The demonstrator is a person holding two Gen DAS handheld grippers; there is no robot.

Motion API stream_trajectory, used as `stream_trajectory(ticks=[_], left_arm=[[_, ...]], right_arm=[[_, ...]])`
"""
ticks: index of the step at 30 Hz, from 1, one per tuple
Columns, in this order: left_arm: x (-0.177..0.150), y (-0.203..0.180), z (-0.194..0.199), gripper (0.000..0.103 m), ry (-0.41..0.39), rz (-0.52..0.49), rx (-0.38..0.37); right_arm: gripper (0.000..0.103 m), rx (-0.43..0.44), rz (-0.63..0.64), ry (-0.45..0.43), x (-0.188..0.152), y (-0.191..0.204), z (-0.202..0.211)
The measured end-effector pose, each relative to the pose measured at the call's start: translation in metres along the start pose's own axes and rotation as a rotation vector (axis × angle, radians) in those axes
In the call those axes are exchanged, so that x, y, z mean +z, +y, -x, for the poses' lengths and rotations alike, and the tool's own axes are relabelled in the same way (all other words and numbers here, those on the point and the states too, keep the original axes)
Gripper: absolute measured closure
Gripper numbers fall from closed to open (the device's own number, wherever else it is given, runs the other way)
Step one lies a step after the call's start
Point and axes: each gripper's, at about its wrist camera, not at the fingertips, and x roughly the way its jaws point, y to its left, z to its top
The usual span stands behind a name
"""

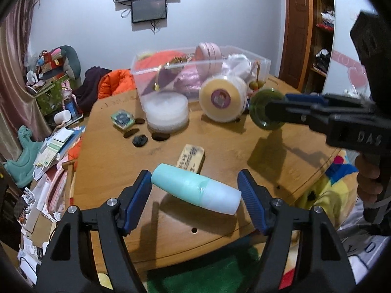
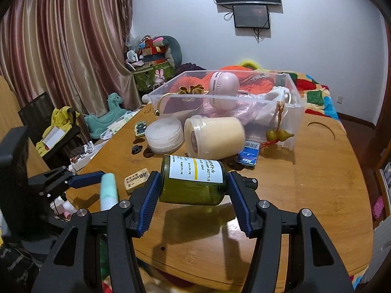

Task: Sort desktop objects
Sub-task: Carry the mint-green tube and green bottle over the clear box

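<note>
My left gripper (image 1: pixel 195 186) is shut on a mint-green bottle (image 1: pixel 195 191), gripping it end to end, level, just above the wooden table (image 1: pixel 232 151). In the right wrist view that bottle (image 2: pixel 108 190) shows at the lower left. My right gripper (image 2: pixel 193 188) is shut on a dark green bottle (image 2: pixel 193 183) with a white label, also held by its two ends above the table. From the left wrist view this gripper (image 1: pixel 268 109) comes in from the right, and the green bottle (image 1: pixel 259 119) is seen base-on near the clear plastic bin (image 1: pixel 244 58).
The bin (image 2: pixel 295 102) holds pink and orange items. In front of it lie a cream jar (image 2: pixel 215 136) on its side, a white round tub (image 2: pixel 165 134), a blue box (image 2: pixel 248 158), an eraser (image 2: pixel 136 179) and a small patterned block (image 1: pixel 123 119). Clutter lies beyond the left table edge.
</note>
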Motion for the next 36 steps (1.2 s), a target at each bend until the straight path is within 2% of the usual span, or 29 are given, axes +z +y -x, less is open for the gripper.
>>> stream_trajectory(ticks=[7,13,23,36], left_arm=[[0.022,0.002,0.013,0.031,-0.060,0.020,0.022],[0.043,0.012,0.015,0.031,-0.100,0.054,0.003],[0.083,0.030,0.008,0.031,-0.162,0.099,-0.019],[0.128,0.045,-0.008,0.031,-0.214,0.129,-0.056]], right_arm=[[0.051,-0.003,-0.009,-0.019,0.009,-0.010,0.007],[0.051,-0.050,-0.010,-0.035,0.021,-0.024,0.009],[0.051,-0.096,-0.004,-0.057,0.043,-0.040,0.013],[0.051,-0.112,0.024,-0.096,0.084,-0.055,0.006]])
